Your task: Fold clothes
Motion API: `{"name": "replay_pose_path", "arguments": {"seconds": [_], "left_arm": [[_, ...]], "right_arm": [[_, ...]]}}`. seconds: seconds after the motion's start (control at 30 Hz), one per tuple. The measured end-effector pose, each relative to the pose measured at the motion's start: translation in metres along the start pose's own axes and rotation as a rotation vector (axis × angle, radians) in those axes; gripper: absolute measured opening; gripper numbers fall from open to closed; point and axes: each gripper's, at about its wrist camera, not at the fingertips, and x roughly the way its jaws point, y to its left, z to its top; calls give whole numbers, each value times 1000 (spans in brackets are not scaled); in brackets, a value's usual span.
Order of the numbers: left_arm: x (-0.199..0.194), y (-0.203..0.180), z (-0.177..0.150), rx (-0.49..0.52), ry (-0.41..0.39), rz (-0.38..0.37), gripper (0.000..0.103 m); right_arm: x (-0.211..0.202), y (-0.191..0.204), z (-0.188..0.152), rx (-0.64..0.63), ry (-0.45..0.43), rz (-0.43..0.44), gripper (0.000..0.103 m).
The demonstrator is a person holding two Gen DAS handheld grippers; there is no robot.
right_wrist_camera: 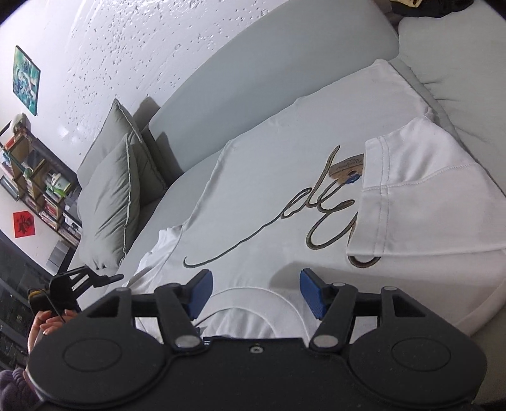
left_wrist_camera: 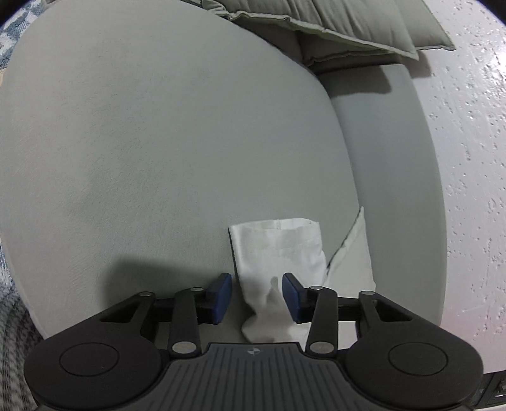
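A white T-shirt (right_wrist_camera: 284, 177) with gold script lettering lies spread flat on the grey sofa seat (right_wrist_camera: 196, 151). One sleeve (right_wrist_camera: 427, 189) is folded in over the chest, and a brown paper tag (right_wrist_camera: 348, 167) shows beside it. My right gripper (right_wrist_camera: 256, 286) hovers open over the collar (right_wrist_camera: 253, 294), its blue pads apart and gripping nothing. In the left wrist view the other sleeve (left_wrist_camera: 278, 249) lies on the sofa seat (left_wrist_camera: 158, 142). It runs between the pads of my left gripper (left_wrist_camera: 256, 295), which stands open around the cloth, with a gap at the left pad.
Two grey-green cushions (right_wrist_camera: 110, 202) lean at the sofa's far end and also show in the left wrist view, cushions (left_wrist_camera: 332, 28). A speckled white wall (left_wrist_camera: 468, 158) backs the sofa. A bookshelf (right_wrist_camera: 34, 177) stands beyond. A person's hand (right_wrist_camera: 47, 322) shows at the left.
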Motion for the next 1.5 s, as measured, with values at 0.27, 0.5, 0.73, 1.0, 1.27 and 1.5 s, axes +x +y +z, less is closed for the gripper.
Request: {"name": "replay_pose_path", "arguments": {"seconds": [0.27,0.5,0.73,1.0,1.27,1.5], "left_arm": [[3,-22,-1,135,-88,128,6],[-16,-90,-60,643,-392,271,1],[2,-146,-193,1343,-510,128,1],[35,-140,-265,1742,-307,140,27],[-31,-116,-153,1084,-292,37,46],[-19,-64,-76,555,-26,-23,45]], "right_arm": [[0,-2,0,-3,-8,1,60],[-1,-2,-1,1,-14,-2,60],[-2,-3,0,1,-14,-1,60],[-3,-6,2,15,-16,3,61],[-4,-9,3,42,-17,15,68],[-5,-8,3,41,-15,16,70]]}}
